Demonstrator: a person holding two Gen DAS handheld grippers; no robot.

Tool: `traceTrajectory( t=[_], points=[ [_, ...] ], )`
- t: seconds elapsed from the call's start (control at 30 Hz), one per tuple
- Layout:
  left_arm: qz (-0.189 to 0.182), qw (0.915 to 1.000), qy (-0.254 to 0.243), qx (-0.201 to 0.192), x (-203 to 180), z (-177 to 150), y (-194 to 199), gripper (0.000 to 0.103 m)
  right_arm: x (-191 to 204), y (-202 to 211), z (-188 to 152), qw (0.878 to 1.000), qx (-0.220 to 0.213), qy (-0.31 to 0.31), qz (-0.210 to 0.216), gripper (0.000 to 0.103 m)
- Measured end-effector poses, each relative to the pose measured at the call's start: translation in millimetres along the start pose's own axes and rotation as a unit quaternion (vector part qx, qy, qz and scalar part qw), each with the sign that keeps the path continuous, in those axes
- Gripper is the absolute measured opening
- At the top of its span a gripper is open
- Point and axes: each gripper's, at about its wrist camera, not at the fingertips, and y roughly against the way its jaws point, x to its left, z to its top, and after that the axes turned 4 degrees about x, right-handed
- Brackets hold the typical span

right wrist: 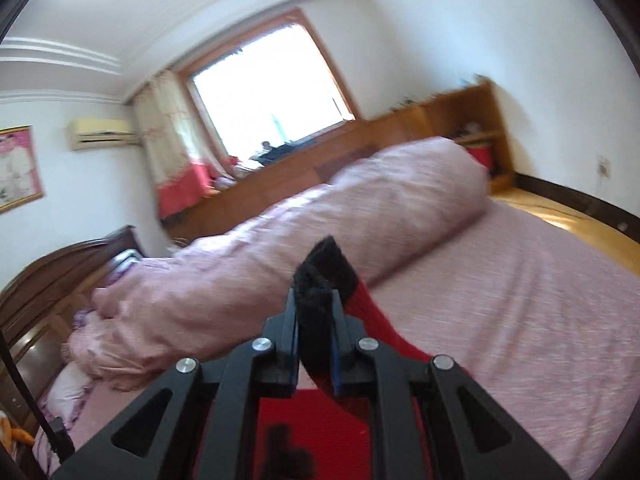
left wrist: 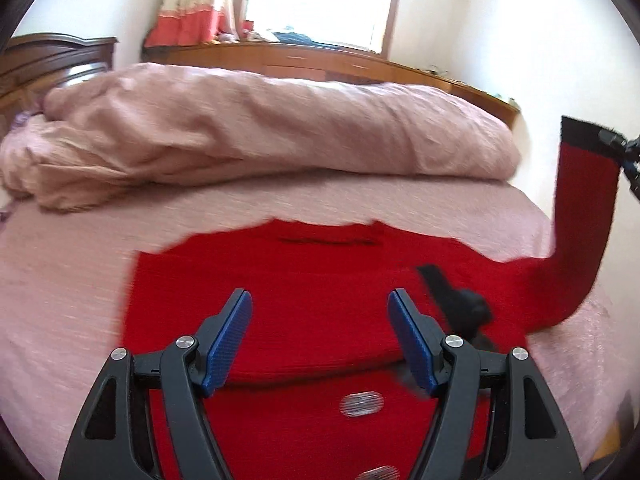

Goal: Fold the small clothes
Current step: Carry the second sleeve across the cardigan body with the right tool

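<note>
A small red knitted sweater [left wrist: 312, 280] lies flat on the pink bed sheet [left wrist: 64, 280]. My left gripper [left wrist: 320, 312] is open and empty, hovering just above the sweater's body. One black-cuffed sleeve [left wrist: 452, 292] lies folded across the body. My right gripper [right wrist: 316, 304] is shut on the black cuff [right wrist: 324, 272] of the other sleeve [left wrist: 580, 220] and holds it lifted above the bed at the right. In the left wrist view that gripper [left wrist: 624, 152] shows at the right edge.
A rolled pink duvet [left wrist: 256, 132] lies across the bed behind the sweater. A dark wooden headboard [left wrist: 52, 60] is at the left. A wooden cabinet [left wrist: 320, 60] runs under the window. The bed's right edge [right wrist: 560, 220] borders a wooden floor.
</note>
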Motion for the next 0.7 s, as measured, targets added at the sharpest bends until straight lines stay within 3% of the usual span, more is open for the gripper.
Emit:
traceTrajectory(
  t=[0.2,0.37,0.5,0.63,0.7],
  points=[
    [0.040,0.9986,0.032,0.016,99,2,20,0.065,108,-18,-36,0.998,-0.008,0.025,0.051,0.012],
    [0.047,0.9949,0.078,0.043,162,-13,5,0.065,197,-75,-92,0.992,0.039,0.094,0.071,0.012],
    [0.011,0.9920,0.109,0.062,186,-22,-5,0.065,229,-121,-130,0.989,0.091,0.098,0.069,0.012],
    [0.050,0.9935,0.093,0.042,190,-25,-10,0.065,232,-145,-159,0.986,0.117,0.099,0.064,0.012],
    [0.051,0.9931,0.095,0.045,195,-21,-17,0.065,227,-151,-177,0.984,0.133,0.099,0.066,0.012]
  ],
)
